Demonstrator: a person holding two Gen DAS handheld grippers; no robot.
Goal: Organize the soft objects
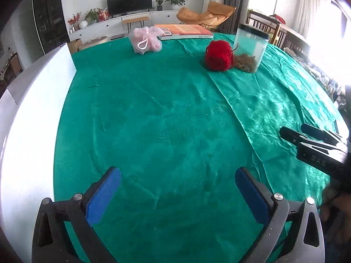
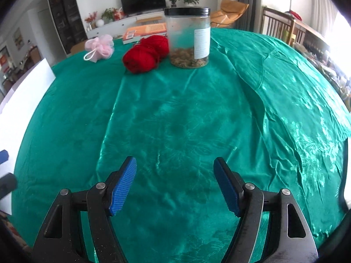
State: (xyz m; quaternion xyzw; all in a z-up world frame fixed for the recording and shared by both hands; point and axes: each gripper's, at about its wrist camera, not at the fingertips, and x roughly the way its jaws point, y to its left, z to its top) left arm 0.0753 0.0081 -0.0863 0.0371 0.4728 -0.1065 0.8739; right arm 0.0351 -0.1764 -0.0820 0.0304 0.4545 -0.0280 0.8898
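Note:
A red yarn ball (image 1: 218, 55) lies on the green cloth at the far side, touching a clear jar (image 1: 250, 48). It also shows in the right wrist view (image 2: 145, 53), left of the jar (image 2: 188, 37). A pink mesh bath pouf (image 1: 145, 40) with a white loop sits farther left; the right wrist view shows the pouf (image 2: 100, 47) too. My left gripper (image 1: 177, 175) is open and empty, low over the cloth. My right gripper (image 2: 175, 164) is open and empty; it also appears at the right edge of the left wrist view (image 1: 296, 132).
A white box (image 1: 33, 114) stands along the table's left edge. An orange book (image 1: 184, 31) lies at the far edge behind the pouf. The green tablecloth (image 2: 197, 114) is wrinkled with an overlapping fold. Chairs stand beyond the table's right side.

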